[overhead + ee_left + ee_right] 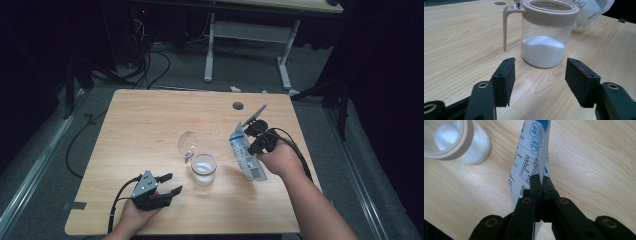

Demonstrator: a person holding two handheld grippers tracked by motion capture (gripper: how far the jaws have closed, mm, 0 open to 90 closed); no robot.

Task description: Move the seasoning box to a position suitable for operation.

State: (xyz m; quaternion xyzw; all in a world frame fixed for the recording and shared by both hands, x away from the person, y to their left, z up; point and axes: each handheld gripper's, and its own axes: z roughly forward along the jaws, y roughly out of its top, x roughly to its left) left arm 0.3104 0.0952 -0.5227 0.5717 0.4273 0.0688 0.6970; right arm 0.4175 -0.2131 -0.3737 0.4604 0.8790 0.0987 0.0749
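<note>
Black foam-padded jaws of the left gripper [540,82] stand spread with nothing between them, parked on the pale wooden table [145,125] and aimed at the clear glass jar with a beige plastic collar and hinged flip lid [546,37]. From the high view that jar sits near the table's middle, lid swung up and open at its eleven o'clock, and the left gripper waits at about its seven o'clock.

Over at the jar's three o'clock, the right gripper [541,185] has its jaws pressed together on the white-and-blue printed plastic pouch [246,155], pinching it by one edge (a thin flat fold, so the pads nearly meet). The pouch hangs tilted, just beside the jar and not touching its rim.

White granules already lie in a mound across the jar's bottom, well under half full. By the look of it, the pouring is partway through or paused; closing the lid is left to do.
</note>
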